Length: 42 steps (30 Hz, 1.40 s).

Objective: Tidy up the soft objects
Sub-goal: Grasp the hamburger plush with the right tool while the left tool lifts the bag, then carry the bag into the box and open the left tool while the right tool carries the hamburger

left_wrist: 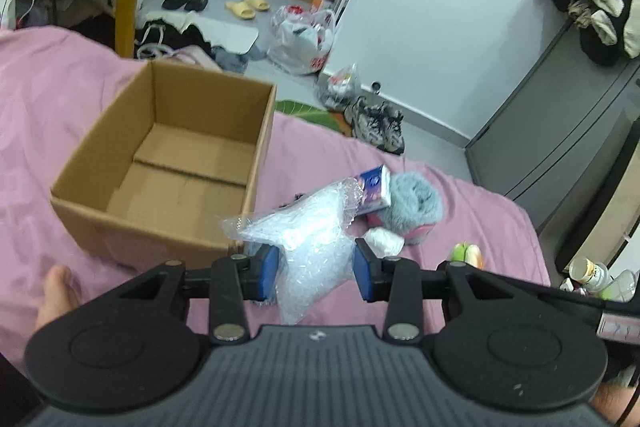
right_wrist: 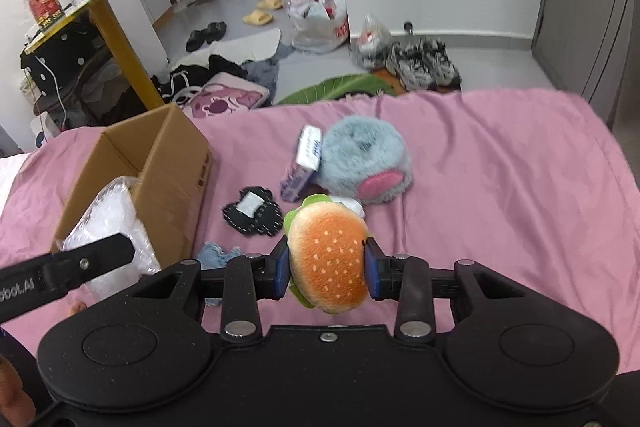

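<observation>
Soft stuff is spread over a pink bedsheet (right_wrist: 480, 163) and two pieces are up off it right now. Both grippers point steeply downward over the bed.

The left gripper (left_wrist: 315, 273) has its blue-padded fingers (left_wrist: 267, 271) pinched on a crinkly clear bubble-wrap bag (left_wrist: 308, 239), which bulges out above and below the pads and hangs just beside the front right corner of an open brown cardboard box (left_wrist: 96, 151). The box sits upright on the sheet and its floor is bare cardboard.

The right gripper (right_wrist: 327, 269) is closed on an orange plush hamburger with pale seed dots and a green felt lettuce edge (right_wrist: 327, 259). The bun is squeezed between the pads, clear of the sheet.

Further back on the bed there's a fluffy grey-blue plush with a pink patch (right_wrist: 362, 163), a white and purple carton (right_wrist: 303, 163) leaning against it, a small crumpled white thing (left_wrist: 383, 241) beside the plush, a flat black felt patch with a white centre (right_wrist: 251, 211) and a scrap of pale blue fuzzy cloth (right_wrist: 218, 253) near the left pad of the right gripper.

Readable writing: only "bot.AI" on the left gripper's arm in the right wrist view. The carton's print is too blurry to read.
</observation>
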### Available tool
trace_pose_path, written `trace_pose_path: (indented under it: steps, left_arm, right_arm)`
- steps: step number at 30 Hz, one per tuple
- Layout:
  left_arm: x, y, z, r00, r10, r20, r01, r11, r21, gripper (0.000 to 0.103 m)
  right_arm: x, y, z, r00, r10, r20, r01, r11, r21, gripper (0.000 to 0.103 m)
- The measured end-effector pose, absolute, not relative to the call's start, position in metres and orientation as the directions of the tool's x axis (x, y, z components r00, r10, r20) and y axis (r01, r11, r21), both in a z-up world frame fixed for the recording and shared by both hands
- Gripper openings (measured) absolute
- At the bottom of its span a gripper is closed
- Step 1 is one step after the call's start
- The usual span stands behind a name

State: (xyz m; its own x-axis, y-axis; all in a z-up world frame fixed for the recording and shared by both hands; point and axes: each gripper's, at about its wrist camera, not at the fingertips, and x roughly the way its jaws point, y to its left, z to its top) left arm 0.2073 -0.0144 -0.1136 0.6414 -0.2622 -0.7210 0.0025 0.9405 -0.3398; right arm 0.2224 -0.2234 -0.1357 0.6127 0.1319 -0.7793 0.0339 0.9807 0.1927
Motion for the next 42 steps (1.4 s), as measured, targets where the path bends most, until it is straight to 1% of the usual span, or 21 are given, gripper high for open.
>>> trace_pose_path:
  steps: [12, 20, 26, 35, 39, 42]
  left_arm:
    - [0.215, 0.018, -0.089, 0.689, -0.269, -0.673, 0.015, 0.933, -0.358, 0.038]
    - [0.229, 0.045, -0.077, 0.723, -0.219, -0.655, -0.022, 0.94, -0.34, 0.038]
    - [0.254, 0.069, -0.075, 0.736, -0.185, -0.651, -0.061, 0.94, -0.336, 0.039]
    - [0.307, 0.095, -0.073, 0.727, -0.155, -0.668, -0.09, 0.944, -0.318, 0.039]
    - [0.323, 0.108, -0.085, 0.73, -0.199, -0.654, -0.085, 0.923, -0.375, 0.039]
    - [0.322, 0.113, -0.098, 0.717, -0.217, -0.663, -0.083, 0.917, -0.39, 0.039]
  right_arm:
    - [0.222, -0.195, -0.107, 0.696, 0.129, -0.706, 0.026, 0.979, 0.204, 0.036]
    - [0.226, -0.167, -0.094, 0.744, 0.165, -0.648, -0.032, 0.977, 0.212, 0.036]
    - [0.24, -0.152, -0.086, 0.766, 0.186, -0.615, -0.065, 0.975, 0.214, 0.036]
    - [0.266, -0.123, -0.089, 0.76, 0.215, -0.613, -0.089, 0.969, 0.23, 0.036]
    - [0.277, -0.109, -0.094, 0.751, 0.219, -0.622, -0.097, 0.97, 0.224, 0.036]
    - [0.285, -0.1, -0.099, 0.746, 0.222, -0.627, -0.099, 0.969, 0.225, 0.036]
